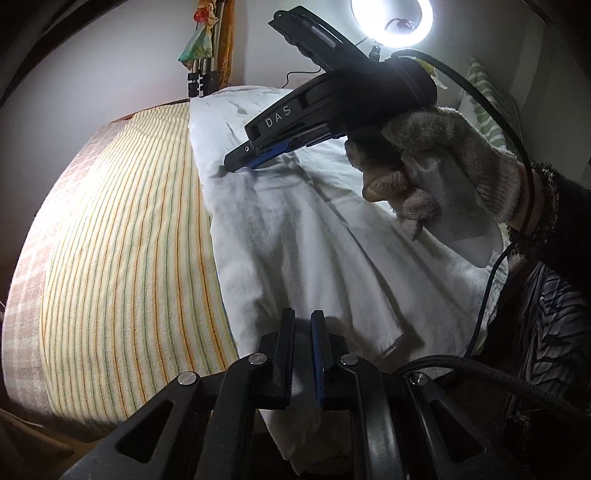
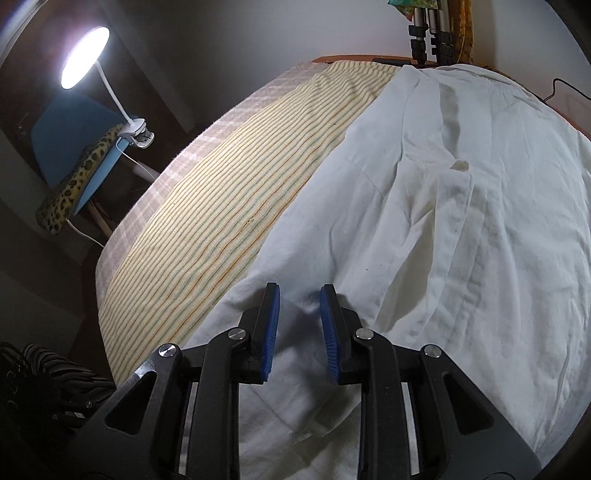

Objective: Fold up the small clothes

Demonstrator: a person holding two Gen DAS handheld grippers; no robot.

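A white crumpled garment [image 1: 295,240] [image 2: 443,221] lies spread over a striped cloth [image 1: 129,240] [image 2: 240,206] that covers the work surface. My left gripper [image 1: 303,317] hangs low over the garment's near edge, its jaws only a narrow slit apart, and I see nothing pinched between them. My right gripper [image 2: 300,293] stands open just above the garment's left part, with a small ridge of cloth below the gap and the pads off it. From the left wrist view the right gripper [image 1: 240,162] points down at the garment's far left edge, held by a gloved hand [image 1: 443,158].
A bright round lamp [image 1: 391,18] [image 2: 85,55] is clamped to a blue chair [image 2: 55,147] bearing a leopard-print cushion [image 2: 74,184]. Tripod legs [image 1: 201,77] [image 2: 428,29] stand behind the surface. A black cable [image 1: 491,295] hangs at the right.
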